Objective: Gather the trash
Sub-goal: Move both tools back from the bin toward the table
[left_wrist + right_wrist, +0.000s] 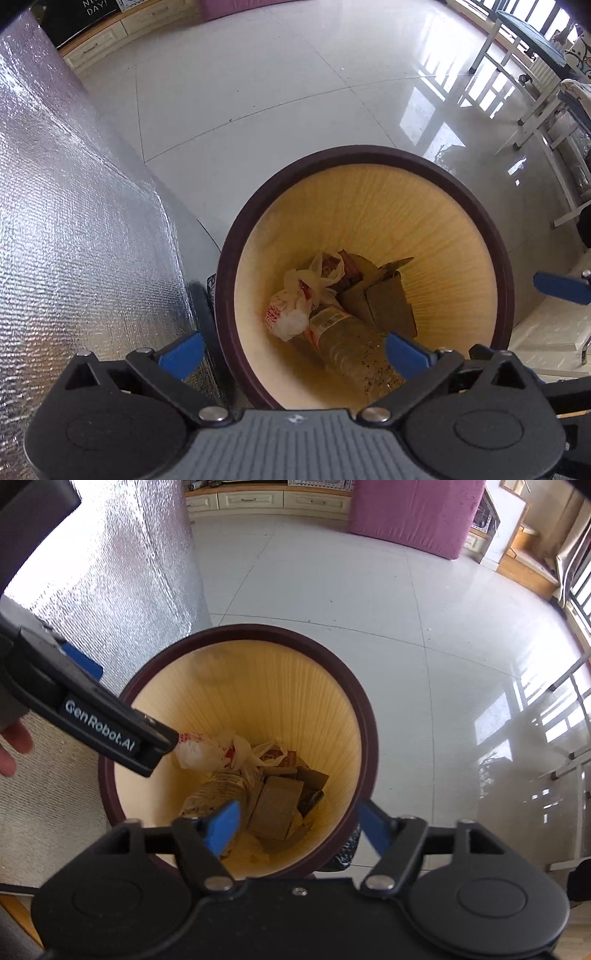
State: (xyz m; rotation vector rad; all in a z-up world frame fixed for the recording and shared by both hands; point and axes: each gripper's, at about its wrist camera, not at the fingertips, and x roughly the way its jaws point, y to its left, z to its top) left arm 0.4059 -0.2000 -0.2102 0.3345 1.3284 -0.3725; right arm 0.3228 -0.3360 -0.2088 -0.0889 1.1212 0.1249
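Both the left gripper [293, 347] and right gripper [299, 825] hang spread and empty over the trash bin [506, 258].

The plastic bottle [347, 343] lies half hidden by a blue finger; a person's hand [13, 746] is cut off at the left edge.

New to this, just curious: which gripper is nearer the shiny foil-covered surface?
Left. The left gripper straddles the bin rim beside the foil surface; the right gripper hangs over the bin, farther off.
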